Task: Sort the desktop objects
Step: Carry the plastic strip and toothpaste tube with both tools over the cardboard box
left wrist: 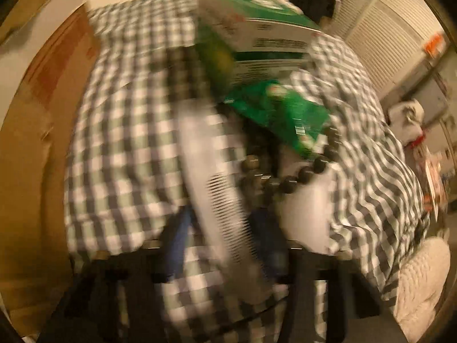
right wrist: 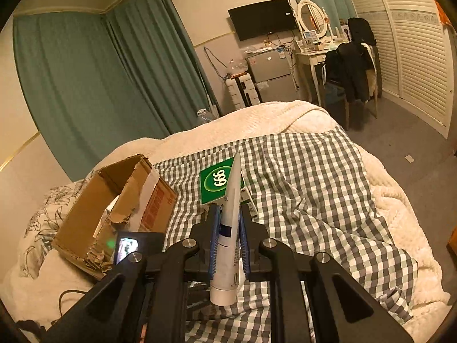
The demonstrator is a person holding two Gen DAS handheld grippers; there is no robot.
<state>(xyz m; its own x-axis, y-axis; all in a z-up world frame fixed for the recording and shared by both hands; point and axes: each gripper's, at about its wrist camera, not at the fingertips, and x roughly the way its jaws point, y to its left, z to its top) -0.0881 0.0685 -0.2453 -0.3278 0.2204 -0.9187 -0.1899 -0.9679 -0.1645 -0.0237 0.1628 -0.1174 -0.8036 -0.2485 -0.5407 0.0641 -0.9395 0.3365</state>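
Note:
The left wrist view is badly blurred. My left gripper (left wrist: 224, 225) points down at the checked cloth (left wrist: 122, 143), its blue fingers (left wrist: 177, 234) spread. A long white slotted object (left wrist: 217, 188) lies between them, and I see no pad pressing on it. Just right of it lies a string of dark beads (left wrist: 288, 183), with a green packet (left wrist: 288, 114) and a green-and-white box (left wrist: 257, 28) beyond. In the right wrist view my right gripper (right wrist: 230, 217) is shut on a white tube (right wrist: 228, 228) with a blue band, held above the cloth (right wrist: 314, 185) with its flat end pointing away.
An open, torn cardboard box (right wrist: 120, 200) stands at the left on the bed; in the left wrist view its wall (left wrist: 57, 85) runs beside the cloth. A green box (right wrist: 214, 183) sits on the cloth ahead of the tube. White blanket (right wrist: 400, 214) surrounds the cloth.

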